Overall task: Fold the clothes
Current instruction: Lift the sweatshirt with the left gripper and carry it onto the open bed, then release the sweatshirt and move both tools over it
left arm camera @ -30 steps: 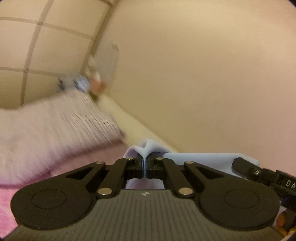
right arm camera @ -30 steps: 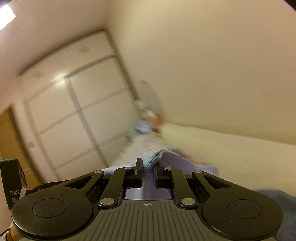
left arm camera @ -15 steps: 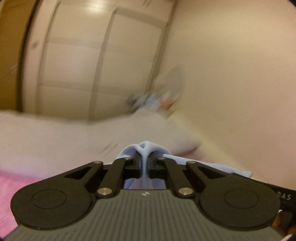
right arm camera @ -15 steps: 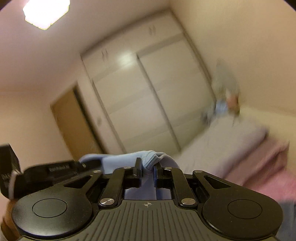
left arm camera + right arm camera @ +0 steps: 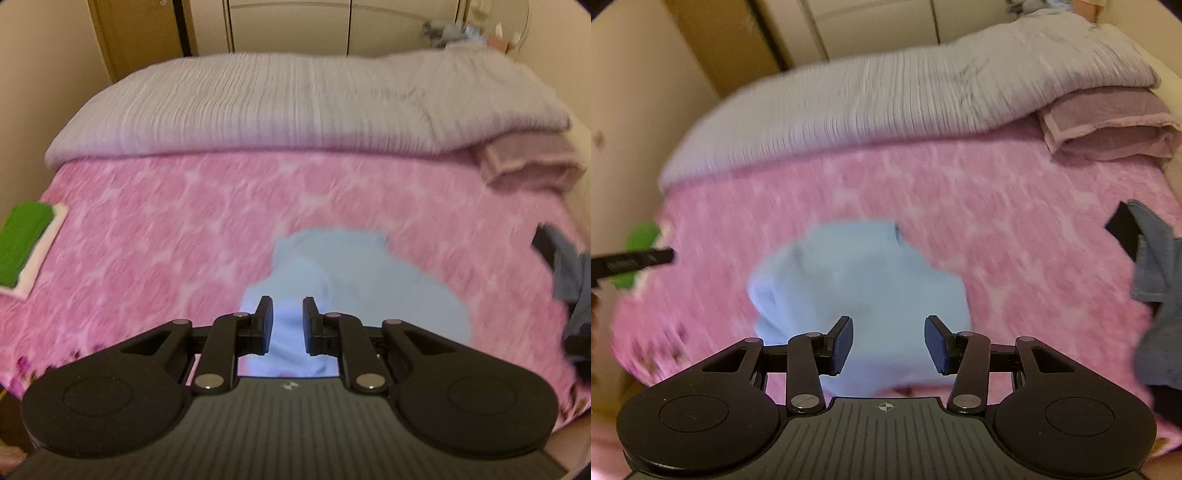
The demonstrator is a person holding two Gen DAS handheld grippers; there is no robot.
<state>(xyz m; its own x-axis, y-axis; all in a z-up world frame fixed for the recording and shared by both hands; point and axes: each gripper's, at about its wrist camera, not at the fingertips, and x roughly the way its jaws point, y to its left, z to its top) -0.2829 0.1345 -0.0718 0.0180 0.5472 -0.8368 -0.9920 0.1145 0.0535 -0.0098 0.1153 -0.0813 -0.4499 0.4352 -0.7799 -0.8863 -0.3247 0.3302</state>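
Observation:
A light blue garment (image 5: 354, 280) lies crumpled on the pink bedspread (image 5: 166, 229), near the bed's front edge. My left gripper (image 5: 287, 321) hovers over its near part, open, with a narrow gap and nothing pinched. In the right wrist view the same light blue garment (image 5: 857, 280) spreads below my right gripper (image 5: 888, 343), which is wide open above it. The tip of the left gripper (image 5: 635, 260) pokes in at the left edge of that view. Both views are blurred by motion.
A grey quilt (image 5: 295, 107) and a folded mauve blanket (image 5: 532, 162) lie across the far end of the bed. A green and white folded cloth (image 5: 26, 243) sits at the left edge. A grey-blue garment (image 5: 1160, 295) lies at the right edge. Wardrobe doors (image 5: 288, 26) stand behind.
Both grippers were shut on the light blue garment and pointed up at wall and wardrobe. They have swung down toward the bed and opened, and the garment has dropped onto the bedspread.

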